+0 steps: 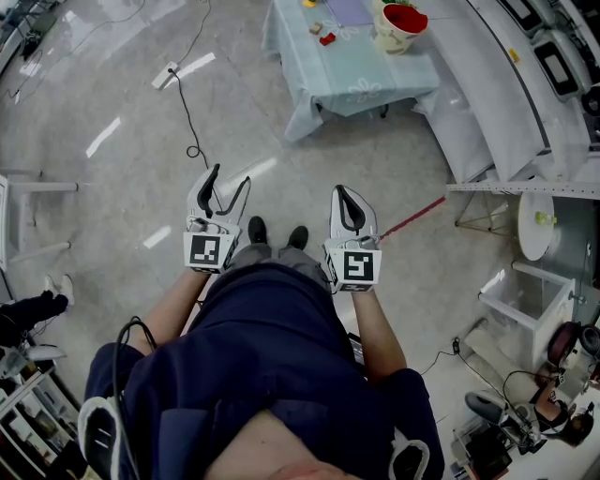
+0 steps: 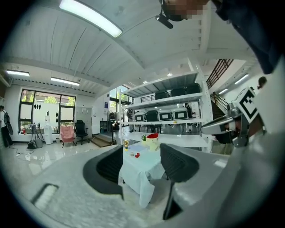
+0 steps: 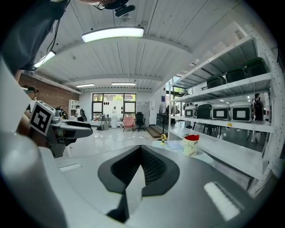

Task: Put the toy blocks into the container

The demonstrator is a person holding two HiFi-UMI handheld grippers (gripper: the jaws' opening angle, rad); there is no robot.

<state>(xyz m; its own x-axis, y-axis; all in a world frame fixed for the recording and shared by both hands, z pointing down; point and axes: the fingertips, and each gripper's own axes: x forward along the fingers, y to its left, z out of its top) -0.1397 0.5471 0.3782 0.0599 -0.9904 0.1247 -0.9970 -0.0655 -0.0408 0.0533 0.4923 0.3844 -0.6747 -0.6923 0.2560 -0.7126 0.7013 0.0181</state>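
A table (image 1: 361,70) under a pale cloth stands far ahead across the floor. On it sit a cream container with a red inside (image 1: 400,26), a red block (image 1: 326,38) and a tan block (image 1: 316,28). Both grippers are held at waist height, well short of the table. My left gripper (image 1: 230,178) is open with nothing between its jaws; its own view frames the red block (image 2: 137,155) and the container (image 2: 152,141) in the gap. My right gripper (image 1: 347,202) is shut and empty, its pads (image 3: 151,167) meeting, with the container (image 3: 190,144) off to the right.
A black cable and a power strip (image 1: 166,73) lie on the shiny floor to the left. Long white shelving (image 1: 506,94) runs along the right, with a round white stand (image 1: 536,225) and a red strap (image 1: 412,218) below it. White furniture legs (image 1: 28,187) stand at the left edge.
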